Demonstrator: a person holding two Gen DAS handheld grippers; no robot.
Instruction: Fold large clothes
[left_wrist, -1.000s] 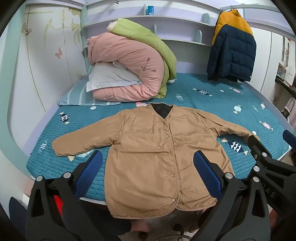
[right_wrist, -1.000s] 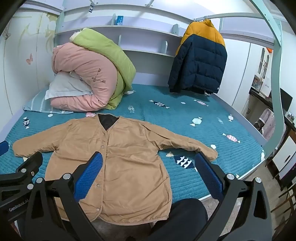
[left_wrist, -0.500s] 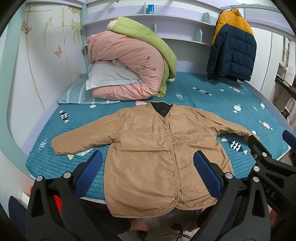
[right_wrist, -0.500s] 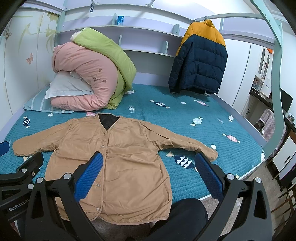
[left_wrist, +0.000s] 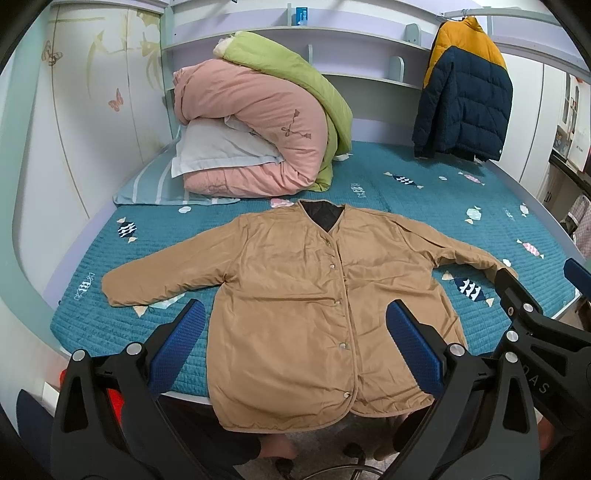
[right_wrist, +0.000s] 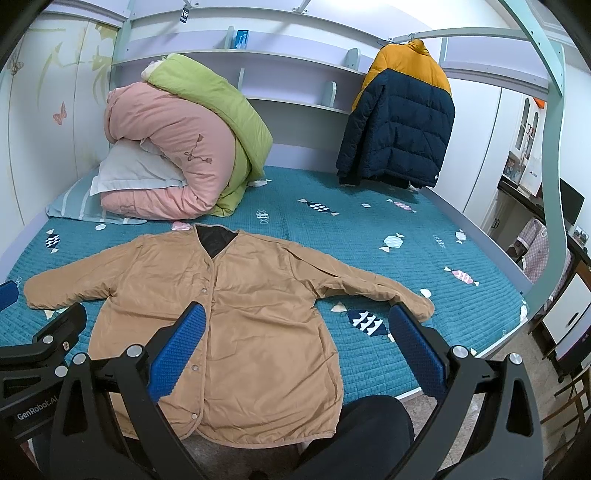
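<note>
A tan snap-front jacket lies flat on the teal bed, front side up, both sleeves spread out sideways and its hem hanging over the near bed edge. My left gripper hovers open above the lower part of the jacket, nothing between its blue pads. My right gripper is open too, held over the jacket's right half and the bedspread. Each gripper shows at the edge of the other's view: the right gripper's black body sits at the right of the left wrist view near the sleeve cuff.
A rolled pink and green duvet with a pillow sits at the bed's far left. A navy and yellow puffer jacket hangs at the far right. The teal bedspread lies bare right of the jacket. A person's dark-clothed leg is below.
Both views have shifted slightly; the jacket has not moved and both grippers stay open.
</note>
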